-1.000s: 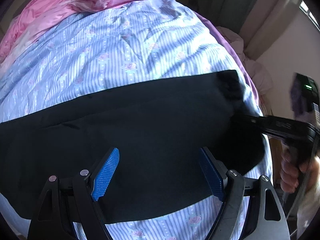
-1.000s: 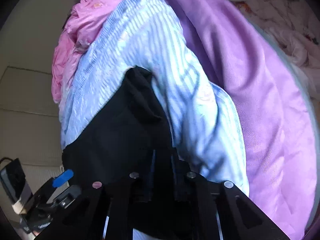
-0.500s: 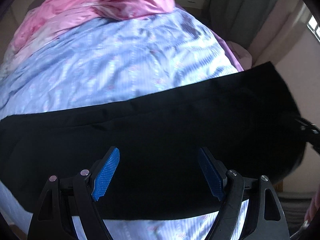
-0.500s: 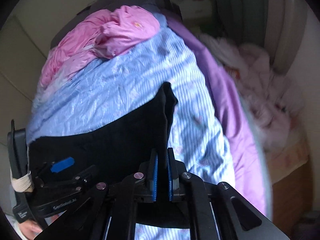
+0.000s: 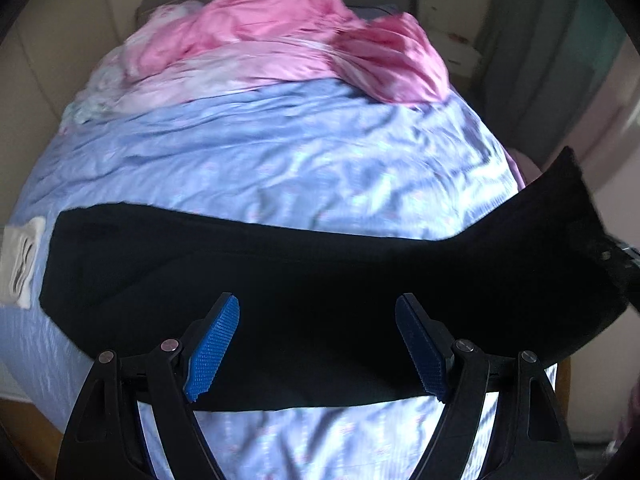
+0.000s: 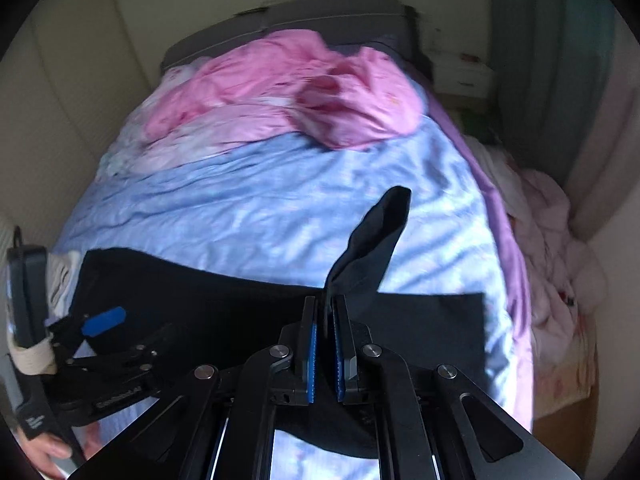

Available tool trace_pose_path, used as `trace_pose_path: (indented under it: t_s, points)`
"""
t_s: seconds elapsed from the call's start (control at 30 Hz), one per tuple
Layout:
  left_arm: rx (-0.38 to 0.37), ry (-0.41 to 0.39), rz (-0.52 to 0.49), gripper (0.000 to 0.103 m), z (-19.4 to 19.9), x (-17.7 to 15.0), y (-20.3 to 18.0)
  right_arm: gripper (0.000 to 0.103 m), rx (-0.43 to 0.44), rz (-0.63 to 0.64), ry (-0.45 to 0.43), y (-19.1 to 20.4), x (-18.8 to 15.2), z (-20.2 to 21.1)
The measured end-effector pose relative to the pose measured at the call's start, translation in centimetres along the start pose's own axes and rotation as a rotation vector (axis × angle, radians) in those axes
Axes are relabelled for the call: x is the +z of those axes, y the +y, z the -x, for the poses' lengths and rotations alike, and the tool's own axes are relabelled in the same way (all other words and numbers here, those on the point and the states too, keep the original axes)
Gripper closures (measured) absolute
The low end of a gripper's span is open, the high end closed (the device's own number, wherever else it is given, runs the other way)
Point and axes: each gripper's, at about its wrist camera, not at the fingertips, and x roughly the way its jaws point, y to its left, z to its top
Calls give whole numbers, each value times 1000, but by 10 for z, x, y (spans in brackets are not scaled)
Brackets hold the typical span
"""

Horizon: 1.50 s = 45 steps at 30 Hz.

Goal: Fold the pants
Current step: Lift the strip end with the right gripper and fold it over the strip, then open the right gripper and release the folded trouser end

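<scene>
The black pants (image 5: 320, 280) lay across the bed (image 5: 280, 160), below the pink quilt (image 5: 288, 40), with the right tool (image 6: 324, 344) clenched on one raised end, evidently to carry it over for a fold, while the left tool (image 5: 316, 344) hovered released above them.

Black pants (image 5: 320, 276) stretched across the blue striped bedsheet (image 5: 280, 160), their right end lifted off the bed. The left tool (image 5: 318, 344) hung over them, blue pads (image 5: 214, 344) wide apart. Pink bedding (image 5: 288, 40) lay far behind.
</scene>
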Motion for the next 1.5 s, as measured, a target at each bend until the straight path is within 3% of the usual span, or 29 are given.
trace_pose_path:
  t_s: [0.33, 0.47, 0.67, 1.03, 1.1, 1.17, 1.2, 1.37, 1.5]
  points:
    - [-2, -9, 27, 23, 24, -14, 103, 95, -21, 87, 119, 119, 6, -60]
    - [13, 12, 27, 23, 17, -24, 141, 95, -3, 119, 177, 164, -3, -95]
    - [31, 64, 19, 23, -4, -38, 190, 95, -49, 188, 259, 233, -26, -165]
    - [27, 94, 1, 23, -22, -48, 231, 94, -61, 310, 377, 290, -64, -232]
    - [27, 92, -3, 23, -21, -46, 233, 89, -54, 286, 379, 287, -65, -232]
    - [24, 80, -2, 23, -17, -44, 232, 59, -45, 267, 361, 285, -65, -225]
    - [21, 75, -2, 23, -16, -43, 231, 53, -47, 261, 341, 282, -64, -217]
    - [7, 46, -13, 23, -7, -32, 212, 49, 5, 202, 238, 261, -53, -157]
    - [-15, 17, -25, 23, 4, -25, 184, 44, -10, 139, 144, 221, -46, -103]
